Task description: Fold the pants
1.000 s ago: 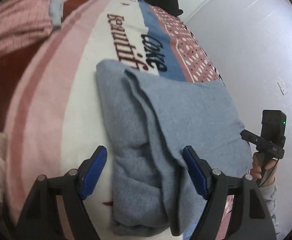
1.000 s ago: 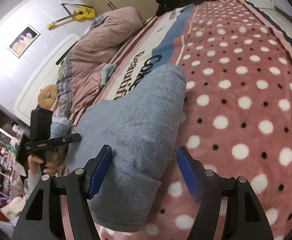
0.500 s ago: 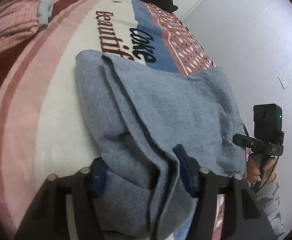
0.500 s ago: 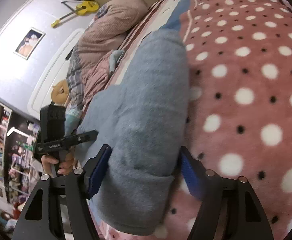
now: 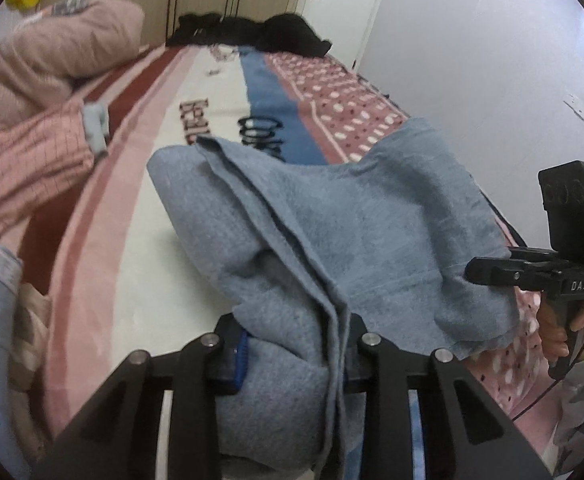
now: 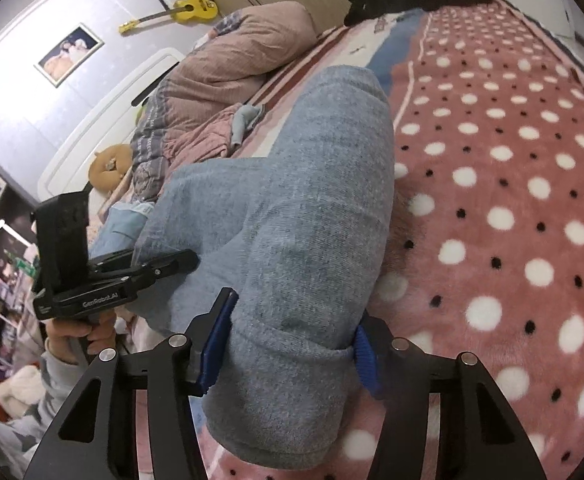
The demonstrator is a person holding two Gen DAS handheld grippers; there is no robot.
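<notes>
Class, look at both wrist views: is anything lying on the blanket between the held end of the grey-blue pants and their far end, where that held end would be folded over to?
Nothing visible. The left gripper and right gripper each clamp the pants, and the cloth runs bare to its far end. The small blue cloth lies off to the side by the pink quilt.

The pants (image 5: 356,240) are matt grey-blue knitted cloth, a little rough. The blanket (image 6: 512,184) on the bed looks like soft, fuzzy fleece. The left tongs (image 5: 292,356) are matt black plastic with ribbed blue pads (image 5: 240,360) and shiny metal screws.
</notes>
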